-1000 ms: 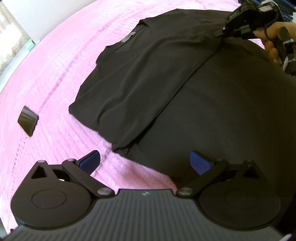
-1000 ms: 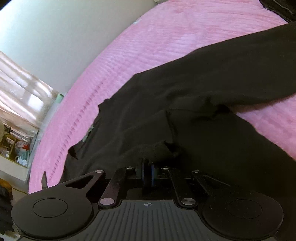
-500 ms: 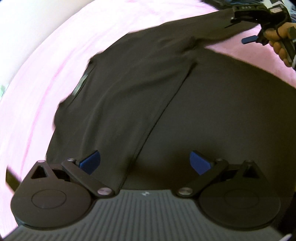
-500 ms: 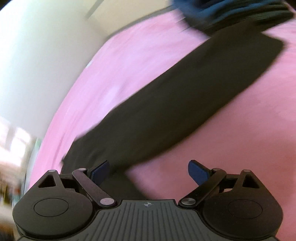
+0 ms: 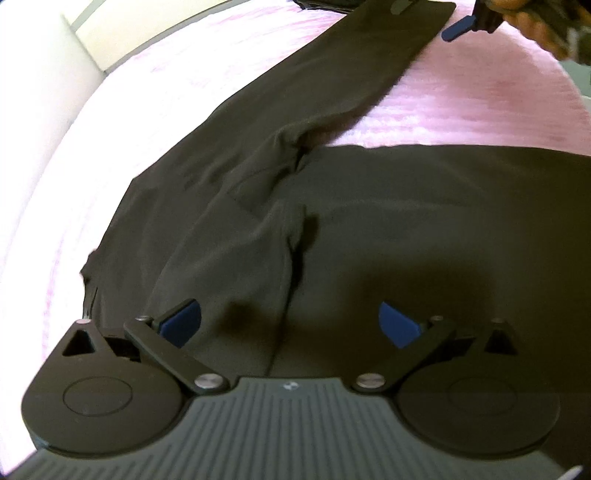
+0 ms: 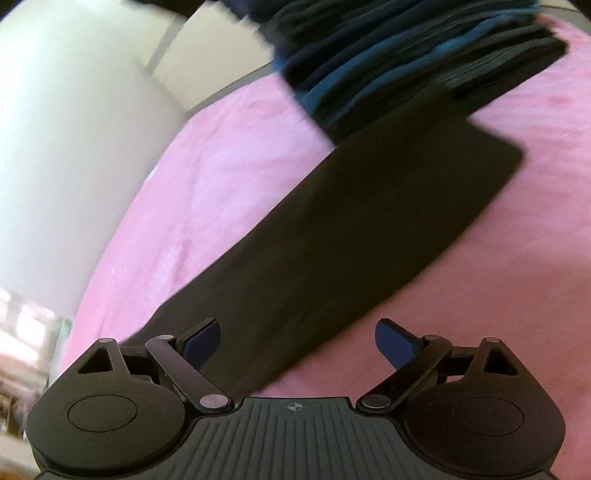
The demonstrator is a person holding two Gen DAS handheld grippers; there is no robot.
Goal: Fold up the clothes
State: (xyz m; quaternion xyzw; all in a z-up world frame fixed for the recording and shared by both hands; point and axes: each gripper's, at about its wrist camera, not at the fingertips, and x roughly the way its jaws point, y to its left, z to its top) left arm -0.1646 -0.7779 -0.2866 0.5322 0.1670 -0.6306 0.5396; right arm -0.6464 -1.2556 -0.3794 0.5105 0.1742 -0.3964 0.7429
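A black long-sleeved shirt [image 5: 388,229] lies spread on the pink bedcover [image 5: 461,107]. One sleeve [image 5: 354,70] stretches flat toward the far right. My left gripper [image 5: 290,323] hangs open low over the shirt's body, nothing between its blue pads. In the right wrist view the same sleeve [image 6: 351,236] runs diagonally up to its cuff. My right gripper [image 6: 297,343] is open just above the sleeve's near part. The right gripper [image 5: 465,26] also shows at the top of the left wrist view, held by a hand and open beside the cuff.
A stack of folded dark and blue clothes [image 6: 413,51] sits on the bedcover [image 6: 229,177] right behind the sleeve's cuff. A pale wall [image 6: 66,122] rises to the left. Bare pink cover lies to the right of the sleeve.
My right gripper let go of the shirt, opened and swung over to the stretched-out sleeve. The left gripper moved in over the shirt's body and stayed open.
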